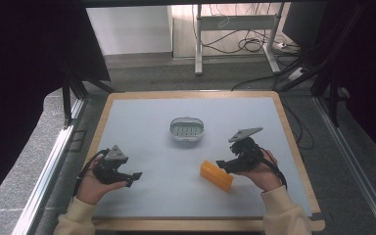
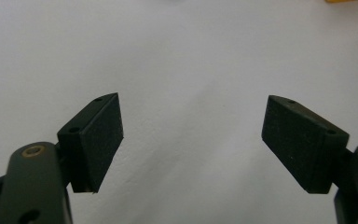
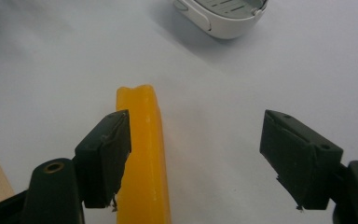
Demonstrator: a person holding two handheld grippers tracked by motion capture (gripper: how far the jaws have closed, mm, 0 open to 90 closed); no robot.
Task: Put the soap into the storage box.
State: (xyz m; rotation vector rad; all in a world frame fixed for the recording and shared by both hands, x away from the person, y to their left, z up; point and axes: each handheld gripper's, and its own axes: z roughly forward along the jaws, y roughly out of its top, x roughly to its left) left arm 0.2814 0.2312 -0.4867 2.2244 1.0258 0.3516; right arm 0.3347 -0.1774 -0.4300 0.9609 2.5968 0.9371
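From above, my right gripper [image 1: 221, 164] sits just beside the yellow block [image 1: 216, 176], jaws apart and not gripping; my left gripper [image 1: 136, 176] rests released near the mat's [image 1: 142, 122] left edge, with open mat around the white dish [image 1: 186, 128].

Left gripper view: wide jaws over bare mat.

Right gripper view: the block [image 3: 142, 154] lies between my jaws, against the left pad [image 3: 107, 156], well clear of the other. No readable writing.

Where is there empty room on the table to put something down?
The far corners behind the white soap dish are bare, and so is the wide patch between the left gripper and the yellow soap bar. It is crowded around that bar, where the right gripper sits close.
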